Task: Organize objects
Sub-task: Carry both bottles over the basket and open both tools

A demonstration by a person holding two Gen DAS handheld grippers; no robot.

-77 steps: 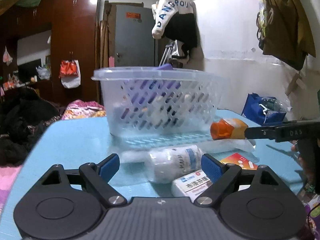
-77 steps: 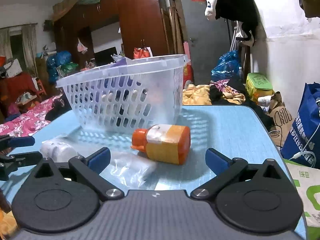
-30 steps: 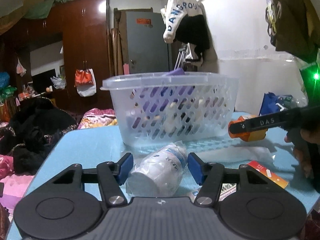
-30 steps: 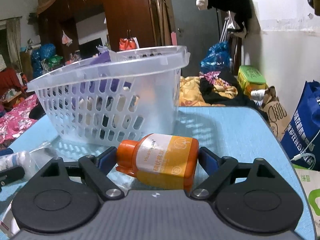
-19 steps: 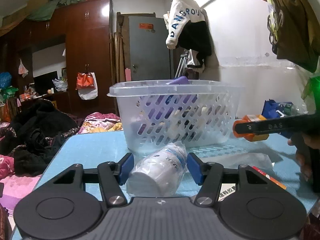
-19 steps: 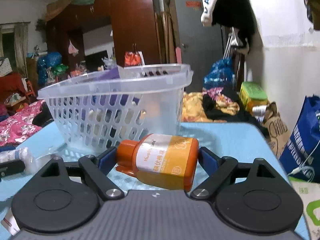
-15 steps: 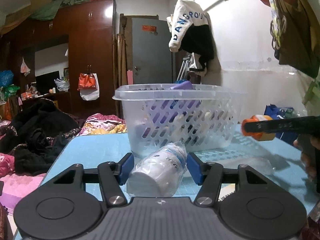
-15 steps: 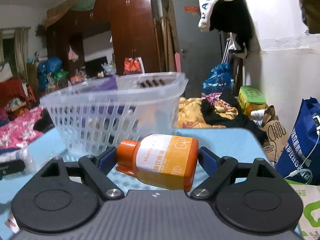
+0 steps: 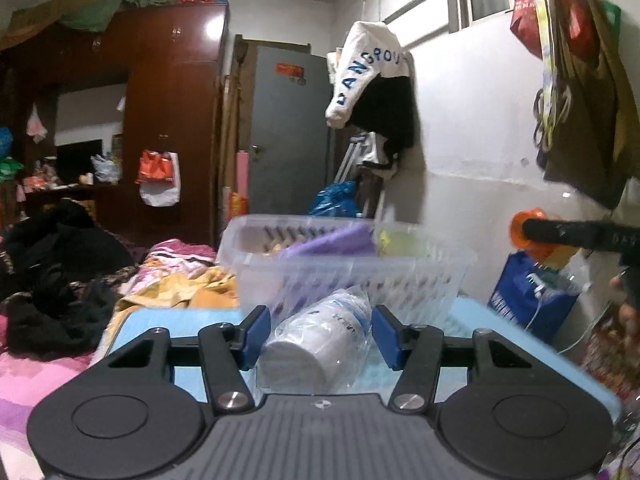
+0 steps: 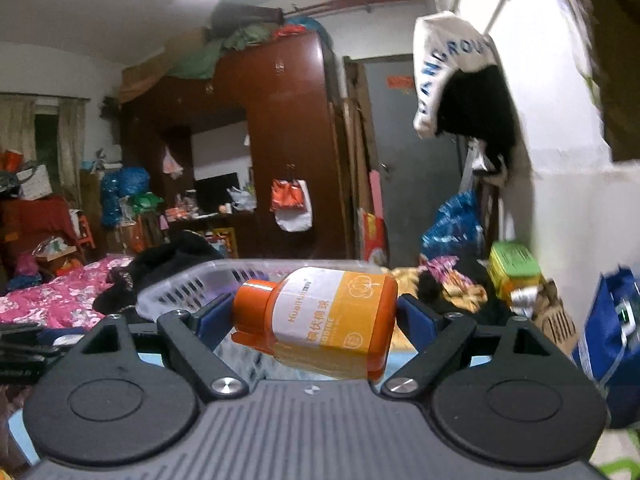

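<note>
Both bottles are lifted now: left gripper (image 9: pixel 319 334) pinches the wrapped white bottle (image 9: pixel 320 340), right gripper (image 10: pixel 316 320) the orange bottle (image 10: pixel 320 318); basket (image 9: pixel 440 276) holds purple stuff.

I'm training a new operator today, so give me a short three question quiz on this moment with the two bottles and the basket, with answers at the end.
1. True or false: the right gripper holds the orange bottle lying sideways, cap toward its left finger.
2. What does the left gripper hold? A) a red box B) a white bottle in clear plastic wrap C) nothing
3. Fill in: the purple item lies inside the clear ____.

Key: 1 true. 2 B, the white bottle. 3 basket.
</note>
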